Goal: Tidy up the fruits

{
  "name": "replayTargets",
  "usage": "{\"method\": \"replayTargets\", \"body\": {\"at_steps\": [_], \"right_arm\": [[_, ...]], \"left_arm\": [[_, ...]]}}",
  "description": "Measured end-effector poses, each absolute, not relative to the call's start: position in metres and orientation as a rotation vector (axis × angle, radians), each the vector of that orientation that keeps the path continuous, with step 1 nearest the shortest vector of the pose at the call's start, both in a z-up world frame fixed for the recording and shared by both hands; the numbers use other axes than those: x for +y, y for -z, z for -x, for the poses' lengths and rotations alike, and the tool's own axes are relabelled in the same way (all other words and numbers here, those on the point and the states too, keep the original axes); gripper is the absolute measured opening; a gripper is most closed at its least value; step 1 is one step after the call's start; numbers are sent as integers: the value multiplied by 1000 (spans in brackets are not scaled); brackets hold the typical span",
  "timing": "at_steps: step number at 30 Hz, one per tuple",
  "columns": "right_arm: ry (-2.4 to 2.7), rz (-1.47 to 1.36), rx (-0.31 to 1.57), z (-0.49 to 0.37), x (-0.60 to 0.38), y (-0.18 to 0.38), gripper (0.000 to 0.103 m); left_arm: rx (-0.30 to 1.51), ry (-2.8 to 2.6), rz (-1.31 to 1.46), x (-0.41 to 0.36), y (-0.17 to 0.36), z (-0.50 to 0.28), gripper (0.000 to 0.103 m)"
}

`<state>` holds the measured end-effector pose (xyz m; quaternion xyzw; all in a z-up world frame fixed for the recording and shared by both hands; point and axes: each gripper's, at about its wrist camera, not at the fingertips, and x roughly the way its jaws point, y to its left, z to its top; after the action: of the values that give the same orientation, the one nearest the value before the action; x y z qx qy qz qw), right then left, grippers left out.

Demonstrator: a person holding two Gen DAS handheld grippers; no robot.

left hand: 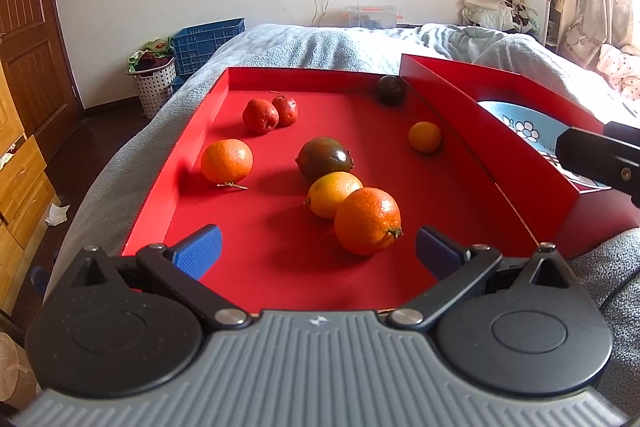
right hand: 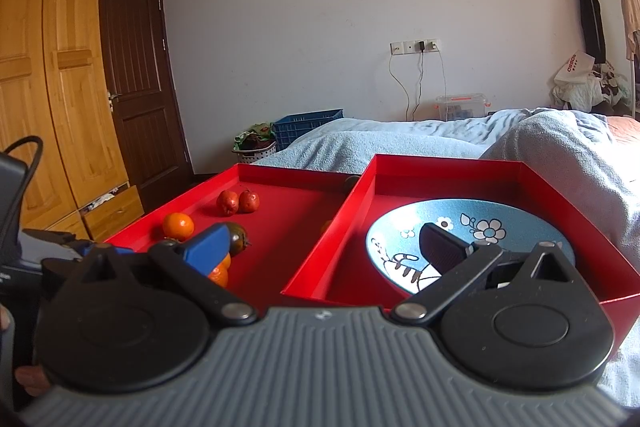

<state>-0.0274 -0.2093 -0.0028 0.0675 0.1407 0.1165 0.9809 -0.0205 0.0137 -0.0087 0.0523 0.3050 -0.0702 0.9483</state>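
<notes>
A red tray (left hand: 280, 275) on the bed holds loose fruit: a large orange (left hand: 367, 221) nearest me, a yellow-orange one (left hand: 332, 194) touching it, a dark green-brown fruit (left hand: 324, 158), an orange (left hand: 226, 161) at left, two red fruits (left hand: 270, 113), a small orange (left hand: 425, 136) and a dark fruit (left hand: 391, 89) in the far corner. My left gripper (left hand: 318, 249) is open and empty, just short of the large orange. A second red tray (right hand: 332, 255) to the right holds a blue flowered plate (right hand: 400, 231). My right gripper (right hand: 324, 247) is open and empty above the trays' shared wall.
The trays rest on a grey-blue blanket (left hand: 320, 43). The right gripper's body (left hand: 600, 159) shows at the left view's right edge. A blue crate (left hand: 208, 43) and white basket (left hand: 154, 83) stand on the floor at left. A wooden wardrobe (right hand: 52, 87) and dark door (right hand: 136, 67) are farther left.
</notes>
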Motion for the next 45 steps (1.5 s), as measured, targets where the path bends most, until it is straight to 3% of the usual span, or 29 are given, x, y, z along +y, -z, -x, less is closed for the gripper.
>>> {"method": "replayTargets", "body": {"at_steps": [45], "right_arm": [[-273,-110,263,33,-204,-3,103]], "left_arm": [[623,145,-95,17,10,20,103]]}}
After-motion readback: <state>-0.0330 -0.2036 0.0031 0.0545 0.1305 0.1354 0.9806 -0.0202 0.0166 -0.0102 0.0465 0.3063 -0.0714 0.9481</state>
